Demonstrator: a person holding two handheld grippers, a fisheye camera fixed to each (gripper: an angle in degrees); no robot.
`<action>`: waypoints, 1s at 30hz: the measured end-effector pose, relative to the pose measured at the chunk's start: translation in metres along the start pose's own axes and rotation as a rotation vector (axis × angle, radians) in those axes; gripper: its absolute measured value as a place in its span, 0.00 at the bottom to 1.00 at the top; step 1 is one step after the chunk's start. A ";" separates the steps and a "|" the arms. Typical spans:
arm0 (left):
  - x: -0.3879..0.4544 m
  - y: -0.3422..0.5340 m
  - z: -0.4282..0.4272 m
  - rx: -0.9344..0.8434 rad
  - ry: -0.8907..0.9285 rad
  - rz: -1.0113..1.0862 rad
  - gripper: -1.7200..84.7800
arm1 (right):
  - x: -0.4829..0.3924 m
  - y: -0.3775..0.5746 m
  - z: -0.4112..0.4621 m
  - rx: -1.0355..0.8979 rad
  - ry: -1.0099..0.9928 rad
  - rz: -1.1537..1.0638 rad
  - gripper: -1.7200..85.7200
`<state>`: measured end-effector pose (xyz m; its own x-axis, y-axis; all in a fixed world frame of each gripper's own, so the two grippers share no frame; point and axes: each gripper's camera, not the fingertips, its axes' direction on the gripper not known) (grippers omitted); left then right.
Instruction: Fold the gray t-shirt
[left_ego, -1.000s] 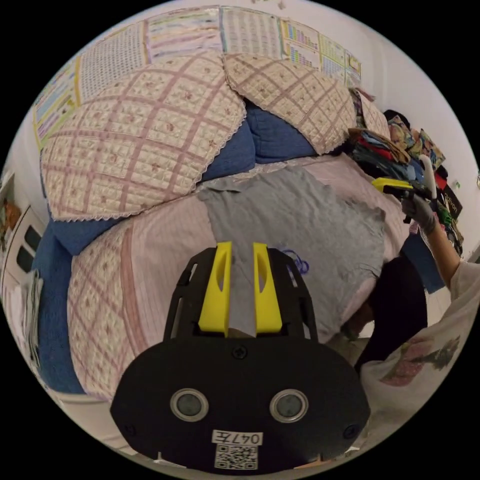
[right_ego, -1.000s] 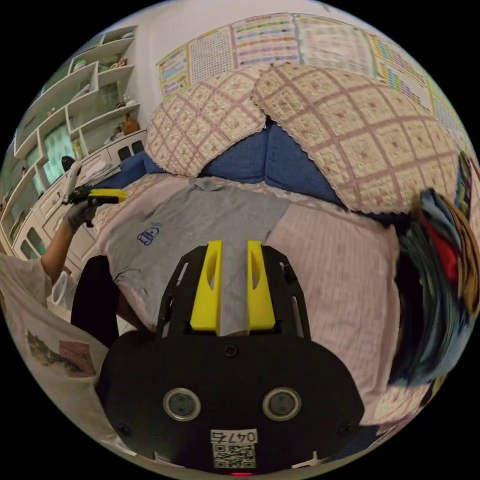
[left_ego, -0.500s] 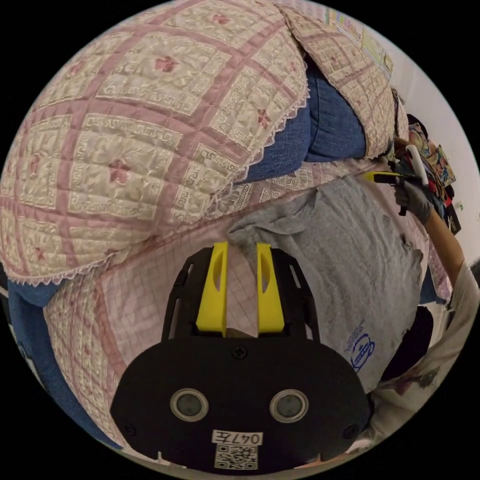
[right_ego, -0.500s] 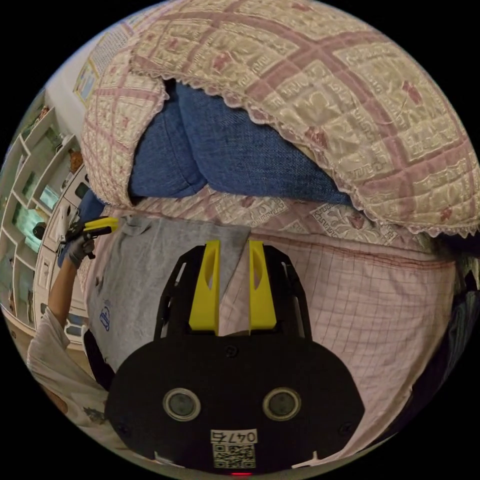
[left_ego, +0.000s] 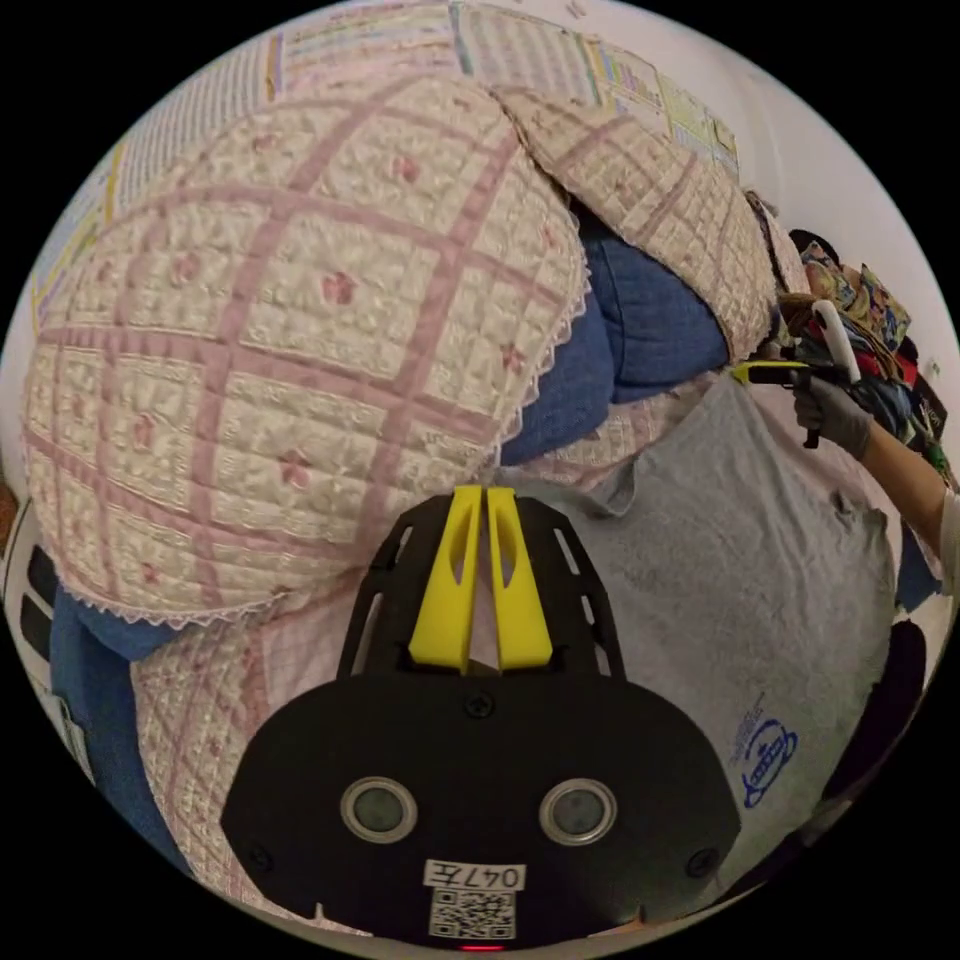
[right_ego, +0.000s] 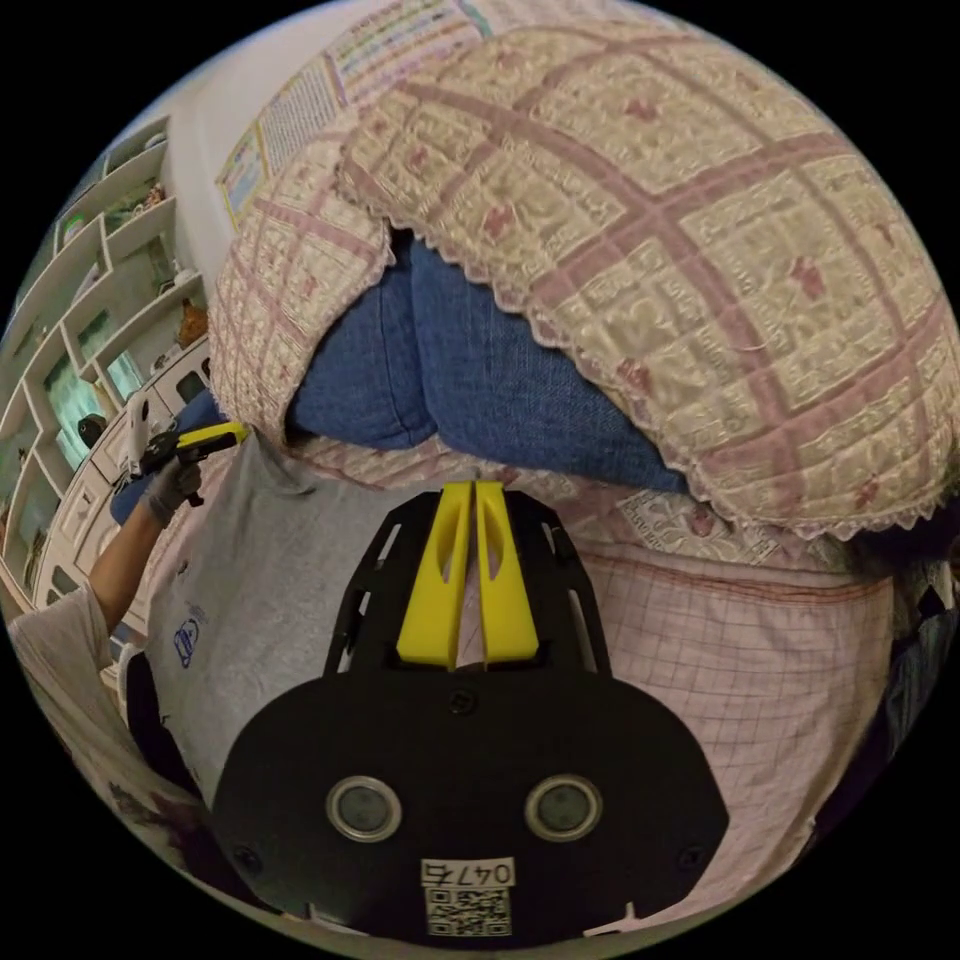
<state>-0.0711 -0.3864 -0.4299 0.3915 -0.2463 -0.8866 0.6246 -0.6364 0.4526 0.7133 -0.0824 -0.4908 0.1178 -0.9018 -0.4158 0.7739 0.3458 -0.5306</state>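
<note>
The gray t-shirt (left_ego: 740, 580) lies spread flat on a pink checked cover (right_ego: 740, 660) on a sofa or bed; I cannot tell which. Its neck end points at the blue cushions (right_ego: 480, 360). Big quilted pillows (left_ego: 290, 330) with pink squares lean on those cushions. A small blue picture (left_ego: 768, 762) is printed on the shirt near its low edge.

In the left gripper view, the left hand-held gripper (left_ego: 484, 492) has its yellow jaws pressed almost together at the shirt's top corner, next to the collar. The cloth seems to sit between the tips, but I cannot tell for sure that they pinch it.

In the right gripper view, the right hand-held gripper (right_ego: 472, 487) has its jaws pressed close too, right at the shirt's other top corner. Again I cannot tell if cloth is caught.

A person's gloved hand (left_ego: 835, 415) and bare arm reach to the shirt's far corner. Shelves (right_ego: 90, 330) stand by the wall. Paper charts (left_ego: 560, 60) hang on it. A pile of clothes (left_ego: 870, 320) lies at the side.
</note>
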 end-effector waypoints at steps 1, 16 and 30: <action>0.003 -0.005 0.012 -0.078 -0.039 0.025 0.01 | 0.003 -0.001 -0.002 -0.027 0.021 0.006 0.01; -0.077 0.060 -0.060 -0.147 -0.023 -0.428 0.11 | -0.022 -0.039 -0.140 -0.054 0.281 0.075 0.08; 0.045 0.404 -0.522 0.177 -0.203 -0.557 0.01 | -0.191 0.222 -0.483 0.140 0.210 0.013 0.04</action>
<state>0.5514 -0.2726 -0.2371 -0.1086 0.0353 -0.9935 0.5695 -0.8169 -0.0913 0.5620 0.2913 -0.8858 0.0078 -0.8186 -0.5743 0.8535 0.3047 -0.4227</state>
